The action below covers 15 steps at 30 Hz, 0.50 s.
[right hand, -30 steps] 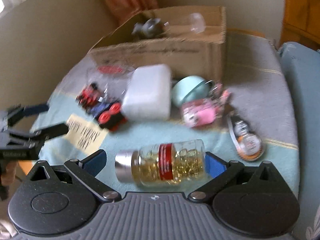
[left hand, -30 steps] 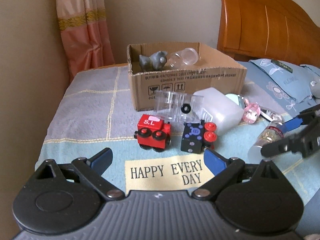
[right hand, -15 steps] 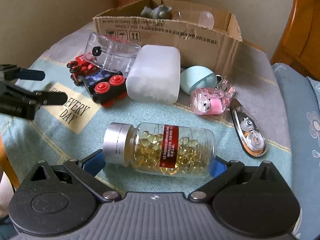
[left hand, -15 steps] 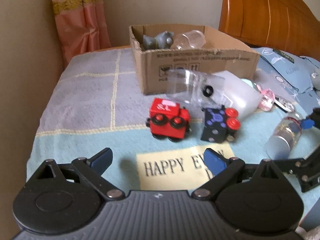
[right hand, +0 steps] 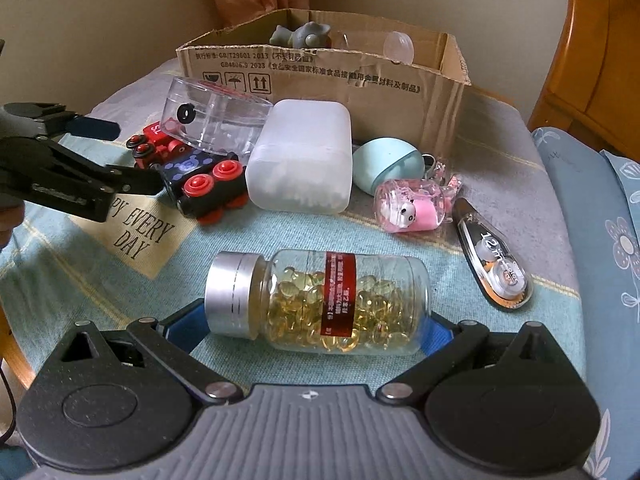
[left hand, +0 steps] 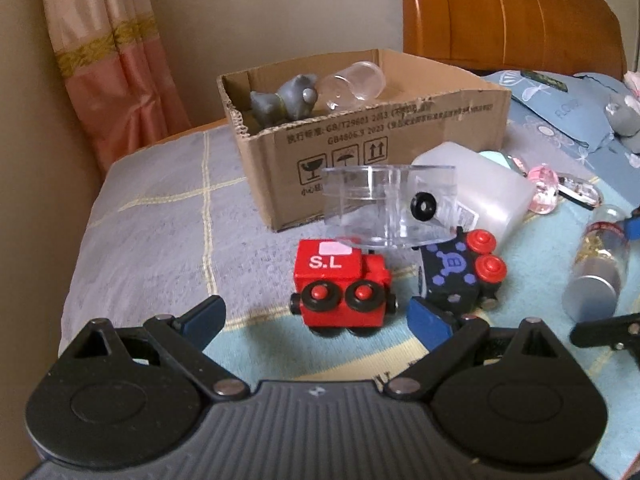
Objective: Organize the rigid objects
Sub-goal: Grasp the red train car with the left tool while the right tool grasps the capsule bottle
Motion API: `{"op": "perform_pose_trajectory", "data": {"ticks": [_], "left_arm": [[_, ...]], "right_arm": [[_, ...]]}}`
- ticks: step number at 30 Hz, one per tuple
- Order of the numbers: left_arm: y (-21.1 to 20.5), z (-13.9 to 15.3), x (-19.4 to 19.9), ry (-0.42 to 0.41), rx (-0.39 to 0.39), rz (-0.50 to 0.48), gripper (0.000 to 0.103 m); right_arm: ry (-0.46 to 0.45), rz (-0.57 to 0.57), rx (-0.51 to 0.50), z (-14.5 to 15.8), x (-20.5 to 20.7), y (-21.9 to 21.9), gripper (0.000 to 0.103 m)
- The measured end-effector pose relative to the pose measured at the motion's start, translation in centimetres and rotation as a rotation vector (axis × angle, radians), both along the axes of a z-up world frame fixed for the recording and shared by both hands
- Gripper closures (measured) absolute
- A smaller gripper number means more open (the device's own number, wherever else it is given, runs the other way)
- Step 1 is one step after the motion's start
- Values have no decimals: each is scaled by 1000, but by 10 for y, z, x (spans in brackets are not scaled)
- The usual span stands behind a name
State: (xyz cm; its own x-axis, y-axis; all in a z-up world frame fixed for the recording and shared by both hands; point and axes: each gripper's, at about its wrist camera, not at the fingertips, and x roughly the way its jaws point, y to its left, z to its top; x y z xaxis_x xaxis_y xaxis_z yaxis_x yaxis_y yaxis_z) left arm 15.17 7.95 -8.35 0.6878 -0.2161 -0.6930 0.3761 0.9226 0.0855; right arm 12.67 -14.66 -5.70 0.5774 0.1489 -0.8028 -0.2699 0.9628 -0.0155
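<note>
1. Presently, the left tool [left hand: 316,316] stands wide apart with nothing between its fingers; the red toy train [left hand: 340,284] sits on the bed [left hand: 152,216] just ahead of it, untouched.
2. A black toy train [left hand: 460,272] lies just right of the red one, close to the left tool's right finger; contact cannot be confirmed.
3. The right tool [right hand: 312,328] straddles a pill bottle [right hand: 320,300] lying on its side, silver cap to the left. Whether the blue pads press on it cannot be told.
4. A cardboard box [right hand: 320,76] stands at the back, holding a grey figure [right hand: 300,36] and a clear jar [left hand: 354,84].
5. Before the box lie a clear plastic case [right hand: 216,116], a white container [right hand: 300,156], a teal case [right hand: 386,164], a pink keychain [right hand: 412,208] and a correction tape [right hand: 496,256].
</note>
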Motion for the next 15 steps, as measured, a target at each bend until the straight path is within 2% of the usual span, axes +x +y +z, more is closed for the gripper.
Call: {"op": "perform_pose_trajectory", "data": {"ticks": [3, 7, 15], "left_arm": [[-3, -3, 6, 3, -17, -4, 16], [-5, -1, 11, 26, -84, -19, 47], [-2, 2, -5, 48, -62, 30, 47]], "right_arm": [[0, -7, -1, 0, 0, 2, 0], [-9, -14, 0, -1, -2, 5, 0], [-3, -25, -4, 0, -3, 4, 0]]}}
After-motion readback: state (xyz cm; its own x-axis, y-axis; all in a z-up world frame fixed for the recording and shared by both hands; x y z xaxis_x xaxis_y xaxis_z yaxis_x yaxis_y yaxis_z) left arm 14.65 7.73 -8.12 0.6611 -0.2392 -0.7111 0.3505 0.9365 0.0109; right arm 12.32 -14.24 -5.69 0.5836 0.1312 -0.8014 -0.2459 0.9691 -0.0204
